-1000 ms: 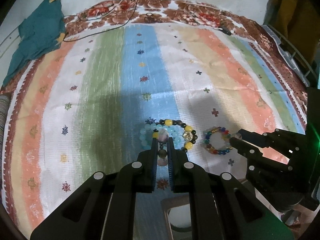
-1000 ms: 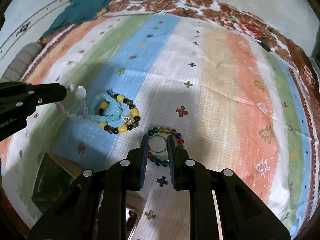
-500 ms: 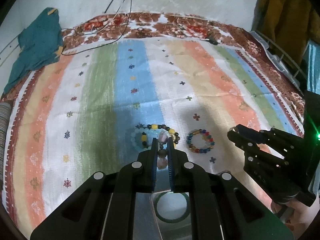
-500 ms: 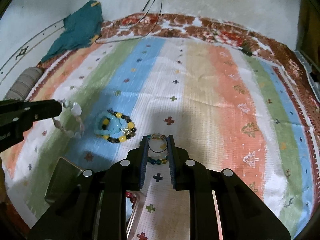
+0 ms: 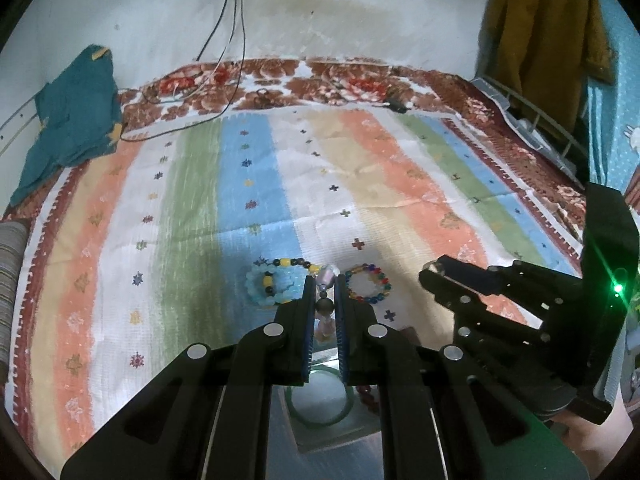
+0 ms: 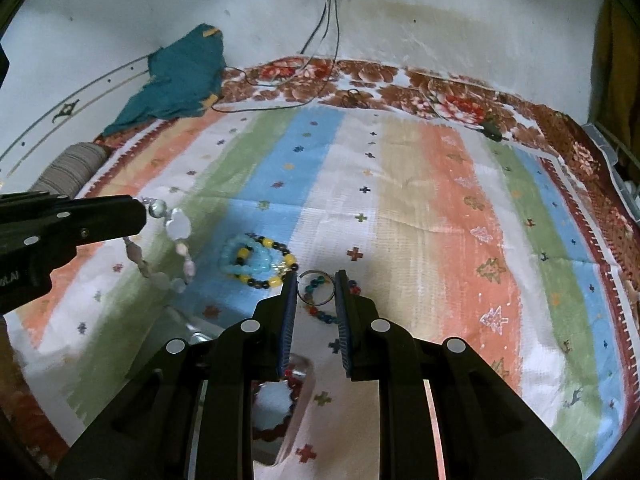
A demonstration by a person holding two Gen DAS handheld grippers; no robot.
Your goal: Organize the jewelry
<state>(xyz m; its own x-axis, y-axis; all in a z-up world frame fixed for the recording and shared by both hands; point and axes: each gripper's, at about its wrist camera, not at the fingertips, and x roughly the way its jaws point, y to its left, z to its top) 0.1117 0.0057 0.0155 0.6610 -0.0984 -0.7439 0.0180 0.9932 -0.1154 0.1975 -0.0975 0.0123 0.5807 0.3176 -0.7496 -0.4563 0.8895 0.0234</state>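
Observation:
My left gripper is shut on a pale pink-and-white bead bracelet; in the right wrist view the bracelet hangs from its tips, lifted above the cloth. My right gripper is shut on a thin metal ring and is raised too. On the striped cloth lie a light-blue bracelet with a yellow-and-black bracelet and a multicoloured bead bracelet. Below the grippers a clear box holds a green bangle and dark red beads.
The striped cloth covers a bed against a white wall. A teal garment lies at the far left. Cables run from a wall socket. A striped bolster is at the left edge, a rack with clothes at the right.
Both grippers have risen and pulled back from the cloth, carrying the pale bracelet and the ring. The box below has come more into view.

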